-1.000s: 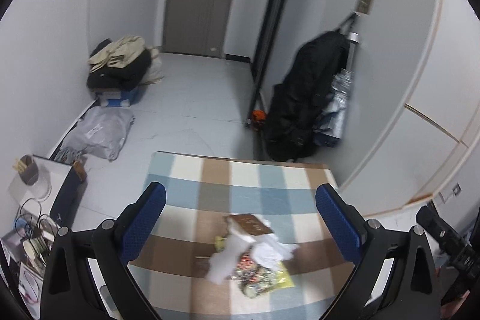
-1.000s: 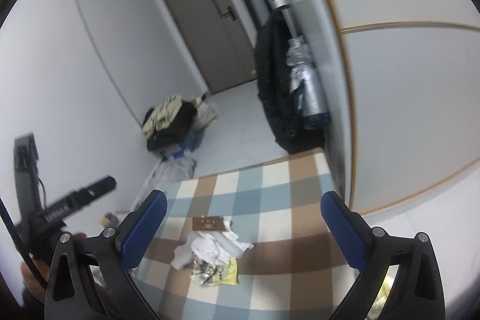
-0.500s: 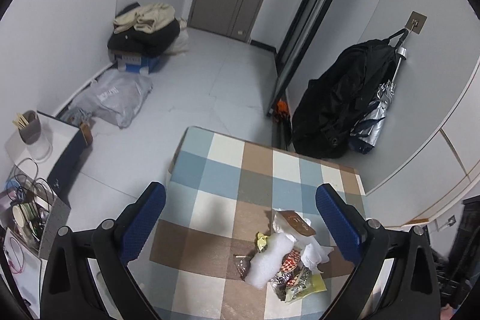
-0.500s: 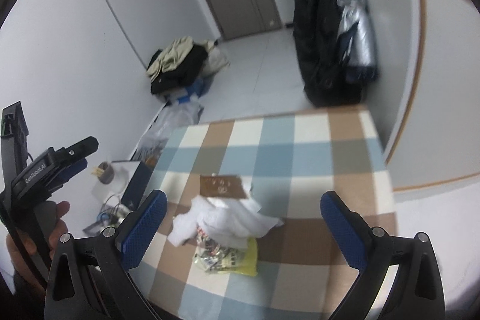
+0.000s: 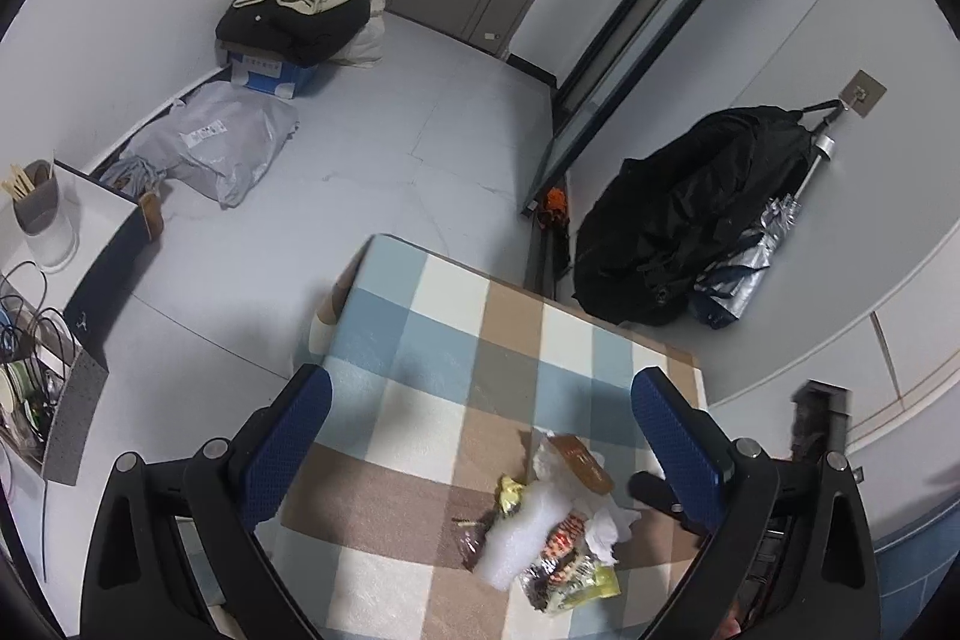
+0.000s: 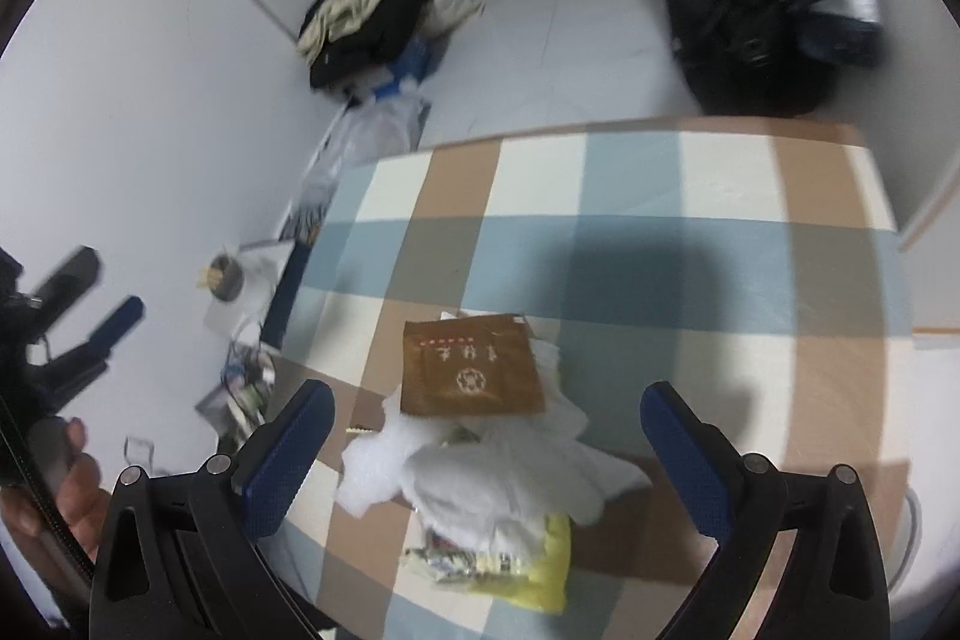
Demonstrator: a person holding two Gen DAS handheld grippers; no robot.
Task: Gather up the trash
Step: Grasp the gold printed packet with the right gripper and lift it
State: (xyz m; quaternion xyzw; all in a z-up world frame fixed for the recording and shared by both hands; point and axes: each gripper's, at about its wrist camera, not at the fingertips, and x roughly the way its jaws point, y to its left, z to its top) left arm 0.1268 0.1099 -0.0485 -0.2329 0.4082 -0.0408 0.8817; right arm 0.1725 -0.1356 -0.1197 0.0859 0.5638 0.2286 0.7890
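Two grippers, the left gripper (image 5: 480, 436) and right gripper (image 6: 486, 436), hover with fingers spread wide and empty above a trash pile (image 6: 480, 466) on the checked tablecloth (image 6: 630, 244), its brown packet (image 6: 471, 367) lying flat just ahead of the right gripper's fingers, long edge crosswise, clothes heap (image 6: 372, 22) far beyond.

Brown packet (image 6: 471, 366): print illegible

Bare checkered tablecloth (image 6: 690, 244) surrounds the trash pile (image 6: 480, 454), leaving every side approachable.
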